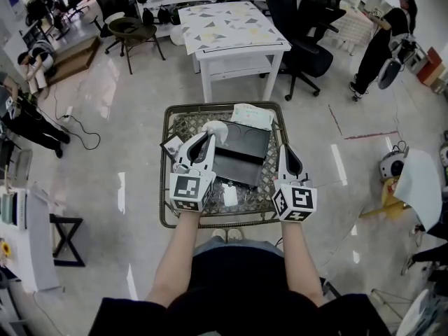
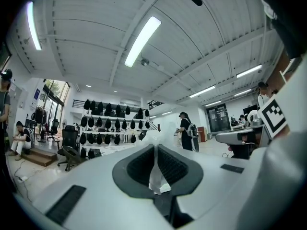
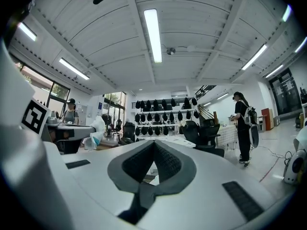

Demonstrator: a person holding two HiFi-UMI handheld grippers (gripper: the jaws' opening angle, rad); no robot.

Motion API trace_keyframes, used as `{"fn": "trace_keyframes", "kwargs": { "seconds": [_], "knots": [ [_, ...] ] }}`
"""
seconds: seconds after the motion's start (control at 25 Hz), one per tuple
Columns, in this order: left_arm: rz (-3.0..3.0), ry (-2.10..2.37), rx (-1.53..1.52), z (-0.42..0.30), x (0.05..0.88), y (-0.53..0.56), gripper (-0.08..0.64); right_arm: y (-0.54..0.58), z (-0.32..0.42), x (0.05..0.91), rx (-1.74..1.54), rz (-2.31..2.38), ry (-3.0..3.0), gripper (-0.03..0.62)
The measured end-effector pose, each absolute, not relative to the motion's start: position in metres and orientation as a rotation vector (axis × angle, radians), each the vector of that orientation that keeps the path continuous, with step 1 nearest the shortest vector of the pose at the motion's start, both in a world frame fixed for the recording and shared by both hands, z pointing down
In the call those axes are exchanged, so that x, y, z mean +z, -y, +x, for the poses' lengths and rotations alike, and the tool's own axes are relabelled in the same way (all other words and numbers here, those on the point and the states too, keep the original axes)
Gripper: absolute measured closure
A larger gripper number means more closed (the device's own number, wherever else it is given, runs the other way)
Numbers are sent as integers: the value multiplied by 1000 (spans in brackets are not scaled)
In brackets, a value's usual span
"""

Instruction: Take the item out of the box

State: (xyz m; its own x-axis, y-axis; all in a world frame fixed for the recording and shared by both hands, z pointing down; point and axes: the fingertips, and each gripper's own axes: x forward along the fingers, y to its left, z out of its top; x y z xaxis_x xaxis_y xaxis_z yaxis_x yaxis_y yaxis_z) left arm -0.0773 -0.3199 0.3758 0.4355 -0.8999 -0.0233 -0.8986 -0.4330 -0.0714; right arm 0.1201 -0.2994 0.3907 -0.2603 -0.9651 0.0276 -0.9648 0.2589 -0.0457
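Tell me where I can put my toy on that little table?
The back left corner of the table, between its rim and the black box, looks bare. So does the front strip between the small white packet and the right gripper. The middle and back right are crowded: box and pale pouch.

Matt black box [image 1: 241, 152], metal-framed table [image 1: 231, 221], glossy floor [image 1: 126, 117], crinkled translucent plastic [image 2: 156, 174].

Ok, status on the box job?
Left gripper shut on white plastic wrapping, by the black box. Right gripper shut, empty. Nothing seen blocking.
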Motion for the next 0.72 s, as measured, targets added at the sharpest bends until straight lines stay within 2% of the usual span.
{"fn": "trace_keyframes", "kwargs": {
  "seconds": [0.72],
  "knots": [
    [-2607,-1645,-29,-90,382,319,526,300,106,394,-90,-1887,-2499,591]
  ]
}}
